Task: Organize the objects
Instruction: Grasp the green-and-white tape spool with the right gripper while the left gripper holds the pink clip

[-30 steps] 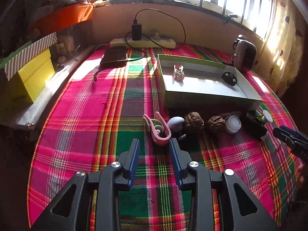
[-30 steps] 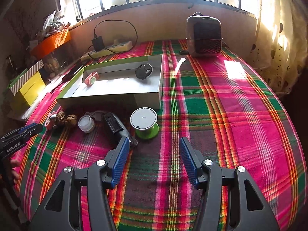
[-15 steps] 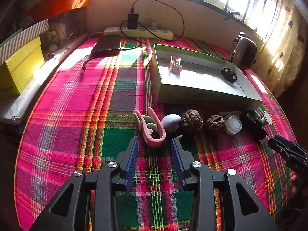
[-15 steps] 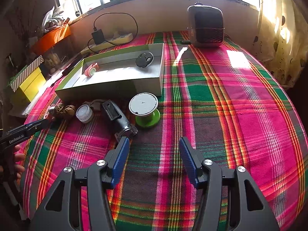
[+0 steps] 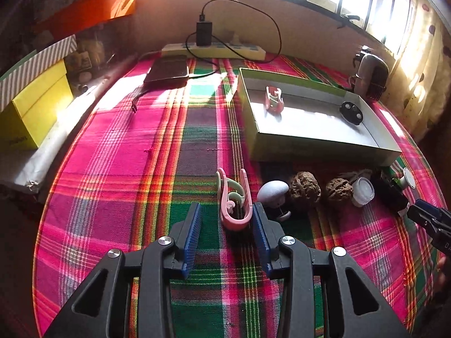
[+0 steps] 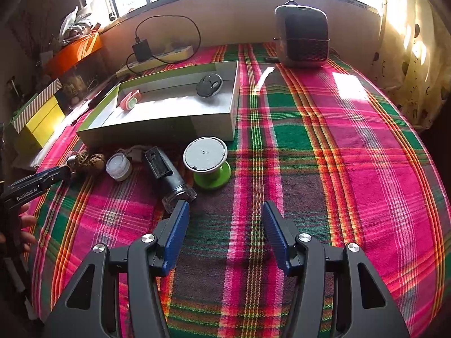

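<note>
jaws of the left gripper [image 5: 227, 219] stand wide around the pink clip [image 5: 234, 200], its long axis along the fingers; right gripper [image 6: 224, 219] gapes empty, farther off.

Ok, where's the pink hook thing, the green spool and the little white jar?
pink hook [image 5: 236, 219], left wrist view, on its curved bottom bend.
green spool [image 6: 205, 150], right wrist view, on its grey top disc.
white jar [image 6: 118, 165], right wrist view, on its lid.

A power strip [image 5: 214, 49] with a black charger [image 5: 204, 33] plugged in is seen along the wall, a small heater [image 6: 303, 38] beside the curtain [image 6: 414, 64], yellow boxes [image 5: 33, 109] stacked at left.
</note>
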A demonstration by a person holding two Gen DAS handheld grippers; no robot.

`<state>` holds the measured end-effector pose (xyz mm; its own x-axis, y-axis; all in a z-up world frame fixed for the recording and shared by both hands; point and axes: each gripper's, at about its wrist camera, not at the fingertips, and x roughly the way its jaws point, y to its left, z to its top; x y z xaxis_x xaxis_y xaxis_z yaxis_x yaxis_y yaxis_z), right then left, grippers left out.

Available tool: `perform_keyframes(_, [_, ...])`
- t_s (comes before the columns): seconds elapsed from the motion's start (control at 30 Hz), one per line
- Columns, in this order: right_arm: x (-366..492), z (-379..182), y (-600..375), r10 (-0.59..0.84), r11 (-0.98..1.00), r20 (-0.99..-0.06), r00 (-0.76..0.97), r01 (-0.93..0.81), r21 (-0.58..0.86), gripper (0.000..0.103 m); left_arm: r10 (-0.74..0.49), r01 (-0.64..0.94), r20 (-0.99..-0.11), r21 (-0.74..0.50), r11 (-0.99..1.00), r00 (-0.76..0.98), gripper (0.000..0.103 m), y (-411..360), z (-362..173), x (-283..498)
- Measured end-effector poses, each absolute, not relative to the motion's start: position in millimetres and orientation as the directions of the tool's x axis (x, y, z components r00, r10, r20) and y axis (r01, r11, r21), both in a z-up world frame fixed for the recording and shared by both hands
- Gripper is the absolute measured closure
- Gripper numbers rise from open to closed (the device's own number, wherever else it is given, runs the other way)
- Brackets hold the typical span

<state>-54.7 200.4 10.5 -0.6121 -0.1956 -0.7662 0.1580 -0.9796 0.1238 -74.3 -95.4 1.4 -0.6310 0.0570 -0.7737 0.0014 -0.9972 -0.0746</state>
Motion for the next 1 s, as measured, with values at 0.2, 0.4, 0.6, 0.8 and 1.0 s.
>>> perform_keyframes(0.2, [-61, 11, 202, -0.182, -0.982, -0.77, -0.612, 0.152, 0.111, 0.048, 0.006, -0.008, -0.772, -0.001, -1.0, -0.636, 0.068, -91, 0, -88])
perform_keyframes(0.4, [-68, 10, 200, -0.181, -0.982, -0.771, -0.611, 0.158, 0.105, 0.048, -0.009, 0.015, -0.768, 0.0, -1.0, -0.64, 0.068, -95, 0, -97])
perform_keyframes(0.6, [-78, 11, 200, -0.176, -0.981, -0.774, -0.608, 0.173, 0.088, 0.048, -0.013, 0.026, -0.768, -0.005, -1.0, -0.641, 0.068, -96, 0, -101])
perform_keyframes(0.8, [-86, 9, 195, -0.204, -0.971, -0.776, -0.597, 0.225, 0.082, 0.048, -0.018, 0.031, -0.768, -0.002, -1.0, -0.64, 0.068, -96, 0, -103])
perform_keyframes(1.0, [-94, 9, 191, -0.215, -0.966, -0.775, -0.594, 0.245, 0.08, 0.048, -0.018, 0.031, -0.768, -0.003, -1.0, -0.64, 0.068, -96, 0, -103])
